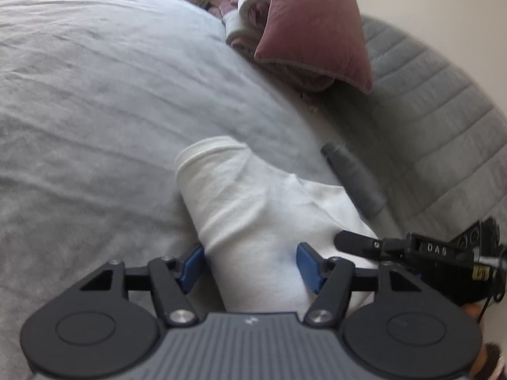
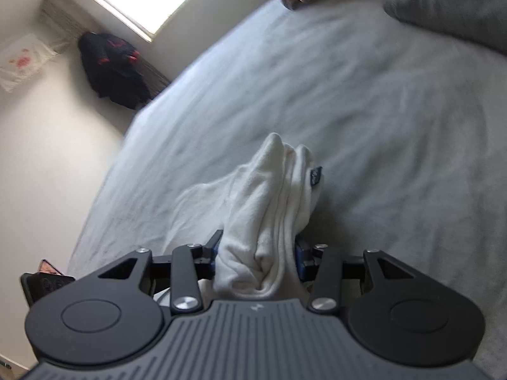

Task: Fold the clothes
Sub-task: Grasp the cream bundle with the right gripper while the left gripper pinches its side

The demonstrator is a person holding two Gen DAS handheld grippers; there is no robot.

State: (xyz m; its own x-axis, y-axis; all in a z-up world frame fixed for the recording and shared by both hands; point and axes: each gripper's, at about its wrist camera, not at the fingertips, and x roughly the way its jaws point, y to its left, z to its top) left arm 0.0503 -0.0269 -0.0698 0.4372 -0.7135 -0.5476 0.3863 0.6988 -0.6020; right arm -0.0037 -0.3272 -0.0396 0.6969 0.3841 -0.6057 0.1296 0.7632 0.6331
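**Inspector:** Left gripper (image 1: 250,264) first. How do the jaws stand?

**Assessor:** Spread wide. The white garment (image 1: 253,209) lies between the blue pads (image 1: 191,267) and runs straight ahead from them. The left pad sits at the cloth's edge; the right pad rests on or just above it. I cannot tell whether either one presses. Nothing is pinched.

**Inspector:** Long axis?

**Assessor:** Forward and slightly left of the gripper, ending in a ribbed hem (image 1: 210,150) at the far end. It lies on the grey bed (image 1: 95,95).

**Inspector:** Right gripper (image 2: 256,255)?

**Assessor:** Clamped on a bunched, layered fold of the garment (image 2: 272,209). The cloth fills the gap between the pads and stands up ahead of them, with a small dark label (image 2: 316,175) near its top. In the left view the same gripper (image 1: 351,242) reaches in from the right, its fingertip on the cloth just beside the left gripper's right pad.

**Inspector:** Which hand is nearer the free end?

**Assessor:** The left, in my judgement. The hem lies dead ahead of it, while the right already holds the bunched end. The next move likely calls for the left to close on the cloth.

**Inspector:** Beyond?

**Assessor:** A pink cushion (image 1: 312,28) and a pile of clothes (image 1: 244,19), well apart, far ahead and right.
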